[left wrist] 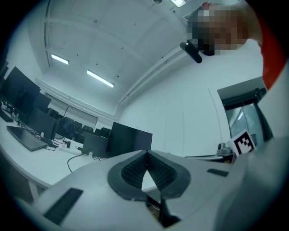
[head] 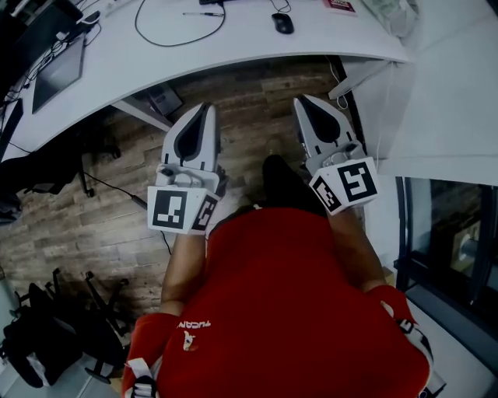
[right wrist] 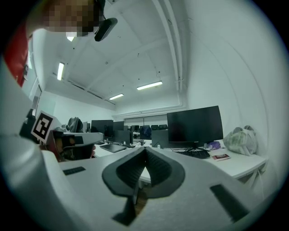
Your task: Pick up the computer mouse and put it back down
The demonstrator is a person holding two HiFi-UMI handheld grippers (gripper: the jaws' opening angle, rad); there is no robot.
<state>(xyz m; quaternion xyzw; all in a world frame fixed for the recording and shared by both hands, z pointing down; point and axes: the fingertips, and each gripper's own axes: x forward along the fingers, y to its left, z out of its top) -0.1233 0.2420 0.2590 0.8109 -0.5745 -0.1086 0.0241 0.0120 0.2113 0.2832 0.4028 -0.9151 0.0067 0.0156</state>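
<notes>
A black computer mouse (head: pixel 282 22) lies on the white curved desk (head: pixel 233 47) at the top of the head view, its cable running off the far edge. My left gripper (head: pixel 208 106) and right gripper (head: pixel 300 99) are held side by side over the wooden floor, short of the desk's near edge, both pointing toward it. Each is shut with nothing between its jaws; the left gripper (left wrist: pixel 146 152) and right gripper (right wrist: pixel 145 149) show tips pressed together in their own views. The mouse is hidden in both gripper views.
A laptop (head: pixel 58 71) lies at the desk's left, a looping black cable (head: pixel 167 39) in the middle, a red booklet (head: pixel 340 5) by the mouse. Black monitors (right wrist: pixel 195 124), a keyboard and a bag (right wrist: pixel 240 140) stand on the desk. Black chair bases (head: pixel 47 326) crowd the floor at left.
</notes>
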